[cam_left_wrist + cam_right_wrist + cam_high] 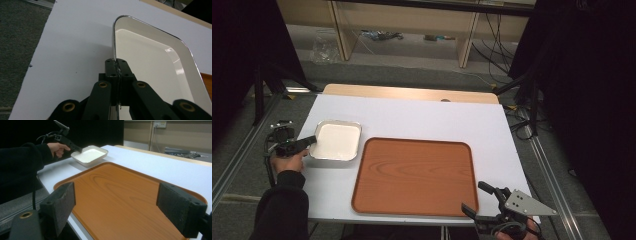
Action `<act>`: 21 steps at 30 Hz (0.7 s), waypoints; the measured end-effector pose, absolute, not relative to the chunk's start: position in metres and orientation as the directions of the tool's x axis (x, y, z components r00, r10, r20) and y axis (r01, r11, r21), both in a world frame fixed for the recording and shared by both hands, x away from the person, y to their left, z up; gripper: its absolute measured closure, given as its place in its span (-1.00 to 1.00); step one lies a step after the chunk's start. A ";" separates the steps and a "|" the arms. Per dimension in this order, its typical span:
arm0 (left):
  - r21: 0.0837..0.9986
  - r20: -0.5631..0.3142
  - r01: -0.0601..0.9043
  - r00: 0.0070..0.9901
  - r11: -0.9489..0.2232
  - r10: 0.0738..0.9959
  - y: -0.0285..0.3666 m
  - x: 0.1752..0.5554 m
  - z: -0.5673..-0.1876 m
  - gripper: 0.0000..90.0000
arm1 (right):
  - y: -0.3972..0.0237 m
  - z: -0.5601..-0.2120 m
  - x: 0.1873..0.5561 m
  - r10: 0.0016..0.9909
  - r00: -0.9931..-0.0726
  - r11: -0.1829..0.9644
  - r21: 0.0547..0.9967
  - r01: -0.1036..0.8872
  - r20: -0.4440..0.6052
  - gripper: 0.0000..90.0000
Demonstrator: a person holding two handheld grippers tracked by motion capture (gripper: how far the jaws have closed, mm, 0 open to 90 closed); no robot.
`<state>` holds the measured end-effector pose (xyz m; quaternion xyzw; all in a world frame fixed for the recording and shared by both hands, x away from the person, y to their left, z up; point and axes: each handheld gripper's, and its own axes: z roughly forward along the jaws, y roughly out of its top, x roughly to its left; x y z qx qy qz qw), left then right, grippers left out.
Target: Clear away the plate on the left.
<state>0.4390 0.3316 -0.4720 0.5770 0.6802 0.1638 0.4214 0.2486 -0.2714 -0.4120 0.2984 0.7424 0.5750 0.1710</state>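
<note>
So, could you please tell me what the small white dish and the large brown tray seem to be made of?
The white dish looks like enamelled or coated metal: glossy white inside with bright highlights and a thin, shiny silver rim, which the left tool pinches. The brown tray shows wood grain under a smooth satin sheen; it could be wood or wood-print plastic.

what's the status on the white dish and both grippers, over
Left gripper shut on white dish rim. Right gripper open, empty, over wooden tray. Nothing in the way.
</note>
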 end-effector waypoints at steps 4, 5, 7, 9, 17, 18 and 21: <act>0.714 -0.396 0.636 0.022 0.293 0.918 0.328 0.437 -0.466 0.97 | -0.272 -0.412 0.249 0.641 -0.762 0.161 0.956 0.245 0.087 -0.63; 0.715 -0.401 0.635 0.029 0.293 0.916 0.327 0.436 -0.465 0.96 | -0.272 -0.412 0.249 0.640 -0.763 0.162 0.956 0.246 0.088 -0.63; 0.719 -0.405 0.635 0.052 0.282 0.913 0.326 0.436 -0.463 0.96 | -0.272 -0.412 0.249 0.639 -0.764 0.165 0.956 0.243 0.084 -0.63; 0.724 -0.416 0.628 0.066 0.286 0.907 0.323 0.435 -0.463 0.96 | -0.272 -0.412 0.249 0.639 -0.764 0.163 0.956 0.246 0.087 -0.63; 0.719 -0.433 0.650 0.144 0.245 0.890 0.302 0.434 -0.456 0.96 | -0.272 -0.412 0.249 0.638 -0.766 0.165 0.956 0.244 0.085 -0.63; 0.722 -0.430 0.652 0.160 0.232 0.889 0.298 0.434 -0.455 0.96 | -0.271 -0.412 0.249 0.638 -0.765 0.165 0.956 0.244 0.085 -0.63; 0.726 -0.419 0.658 0.196 0.198 0.887 0.284 0.433 -0.454 0.96 | -0.272 -0.412 0.249 0.639 -0.765 0.166 0.956 0.243 0.083 -0.63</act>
